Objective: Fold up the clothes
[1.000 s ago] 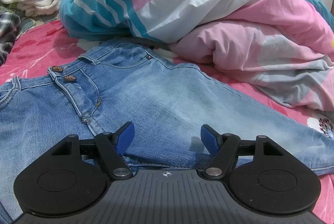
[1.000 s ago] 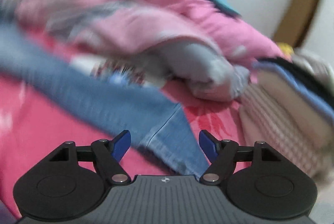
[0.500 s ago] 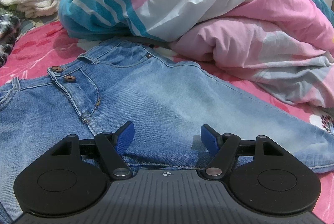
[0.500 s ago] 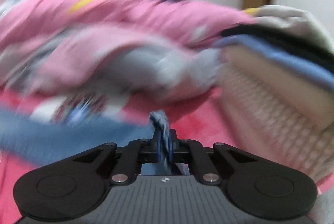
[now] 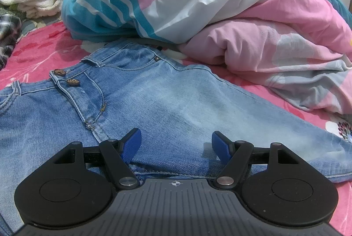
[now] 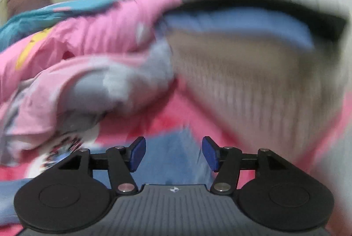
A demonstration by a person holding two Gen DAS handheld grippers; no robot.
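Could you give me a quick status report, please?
Left claw open over jeans. Right claw just reopened, blurred denim below. Duvet crowds the far edge.

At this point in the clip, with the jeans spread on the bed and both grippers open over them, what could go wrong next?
1. The right gripper has just been opening; denim lies between its jaws ungripped, and the blurred view could spoil a re-grab.
2. The rumpled duvet lies against the jeans at the waistband, so a fold could snag it.
3. The left gripper hovers open over the thigh; nothing pins the denim, so it may slide.

Bunched quilt (image 5: 220, 16) close behind jeans (image 5: 176, 108)
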